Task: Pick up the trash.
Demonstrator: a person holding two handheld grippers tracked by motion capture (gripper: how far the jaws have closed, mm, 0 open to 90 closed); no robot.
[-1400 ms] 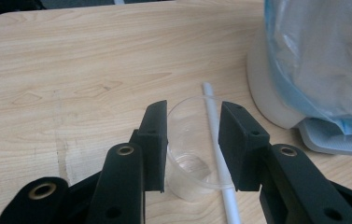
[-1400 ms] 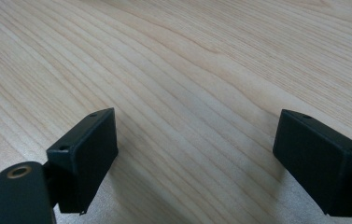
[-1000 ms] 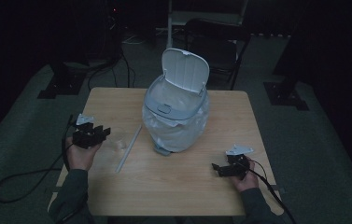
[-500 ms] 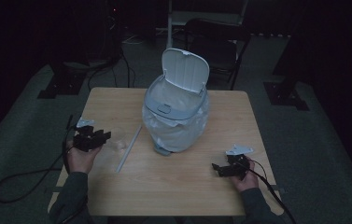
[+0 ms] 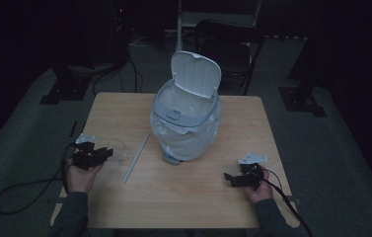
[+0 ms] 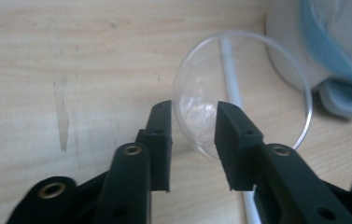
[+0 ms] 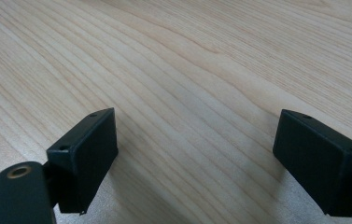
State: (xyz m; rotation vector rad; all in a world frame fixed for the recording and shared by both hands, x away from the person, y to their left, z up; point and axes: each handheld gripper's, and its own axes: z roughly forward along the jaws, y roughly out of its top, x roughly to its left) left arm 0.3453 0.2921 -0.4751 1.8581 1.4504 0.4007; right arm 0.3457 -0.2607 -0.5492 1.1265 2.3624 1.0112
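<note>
A wooden table holds a white bin, its lid raised and a clear liner around it. A white stick lies just left of the bin. Near the table's left edge, the left gripper has just been closing; its jaws bracket a clear plastic cup, contact uncertain. The right gripper stands wide open over bare wood.

Bin blocks table centre-far; white rod lies left of it; right and near stretches open for passage
</note>
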